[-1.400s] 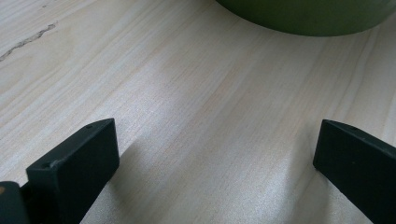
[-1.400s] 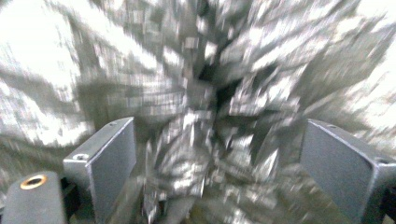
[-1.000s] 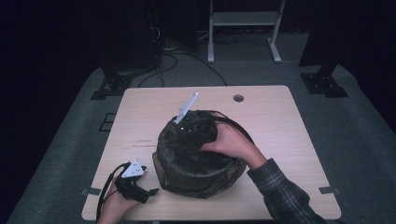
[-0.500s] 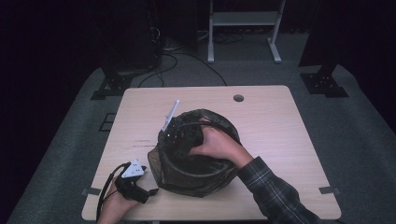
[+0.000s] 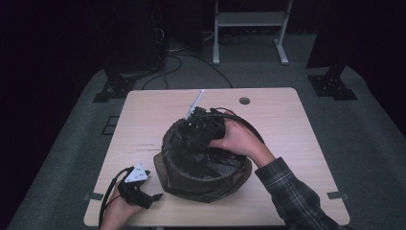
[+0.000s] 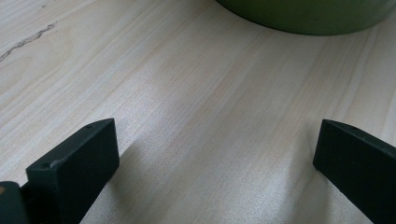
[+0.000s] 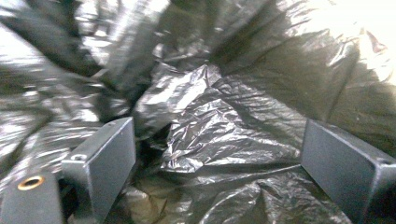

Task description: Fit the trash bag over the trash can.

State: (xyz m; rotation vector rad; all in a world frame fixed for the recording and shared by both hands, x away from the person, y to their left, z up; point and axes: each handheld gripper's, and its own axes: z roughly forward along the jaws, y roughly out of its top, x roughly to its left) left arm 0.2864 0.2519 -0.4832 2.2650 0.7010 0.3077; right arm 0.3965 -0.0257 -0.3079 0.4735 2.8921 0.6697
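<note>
We work the right gripper (image 5: pixel 203 128) inside the bag (image 5: pixel 191 165) lining the bin (image 6: pixel 308 14) at mid-table.

Its jaws are spread wide over crumpled black plastic, gripping nothing, at the bin's far rim. Our left gripper (image 5: pixel 136 189) rests on the table (image 5: pixel 287 124) at the near left corner, just beside the bin, jaws released and empty over bare wood, the bin's green wall ahead.

Right claw (image 7: pixel 217 154), jaws wide apart, over crumpled glossy black plastic bag (image 7: pixel 219 116), nothing gripped.
</note>
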